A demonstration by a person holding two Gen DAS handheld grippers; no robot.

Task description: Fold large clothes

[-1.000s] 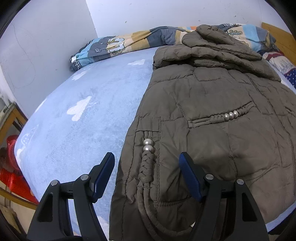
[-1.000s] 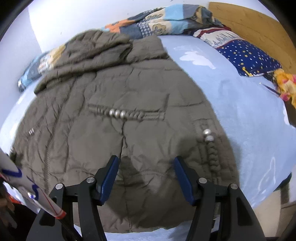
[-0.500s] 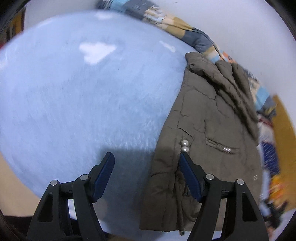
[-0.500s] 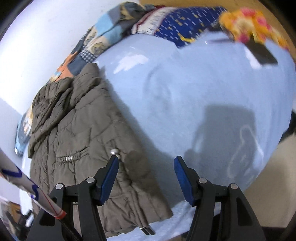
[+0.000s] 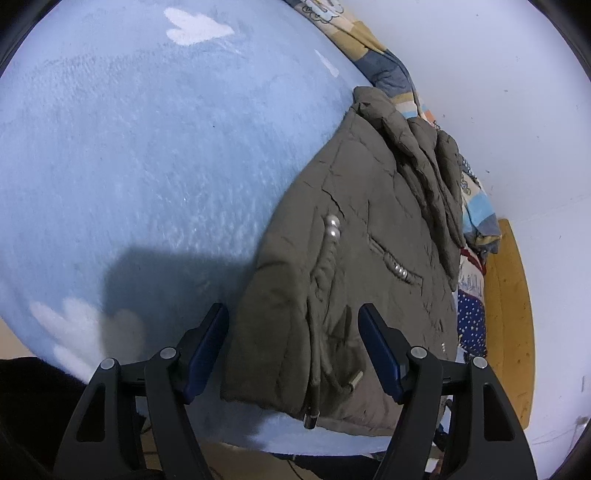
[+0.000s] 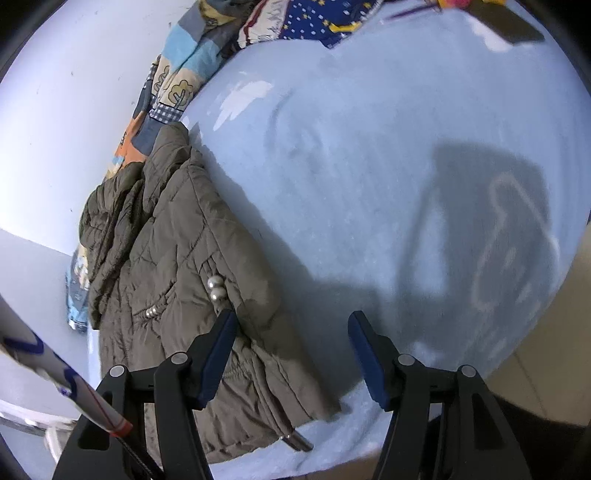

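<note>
An olive-brown quilted jacket [image 5: 369,206] lies flat on a light-blue blanket [image 5: 147,147], hood bunched at the far end. My left gripper [image 5: 293,314] is open above the jacket's near left hem corner, where a drawcord [image 5: 312,417] with a metal tip trails. Silver beads [image 5: 332,227] sit higher on that side. In the right wrist view the jacket [image 6: 166,240] fills the left half, and my right gripper [image 6: 291,315] is open over its near right edge, one finger above the fabric and the other above the blanket [image 6: 369,147]. Neither gripper's pads press on cloth.
A patchwork quilt [image 5: 384,66] is heaped along the white wall behind the jacket. A dark blue starred cloth [image 6: 314,26] and a wooden board [image 5: 509,314] lie at the bed's far side. A white stick [image 6: 55,365] with red and blue marks crosses the right view's lower left.
Both views have rolled and swung outward. The left gripper went from the jacket's hem middle to its left corner, the right gripper to its right edge. Both stayed open.
</note>
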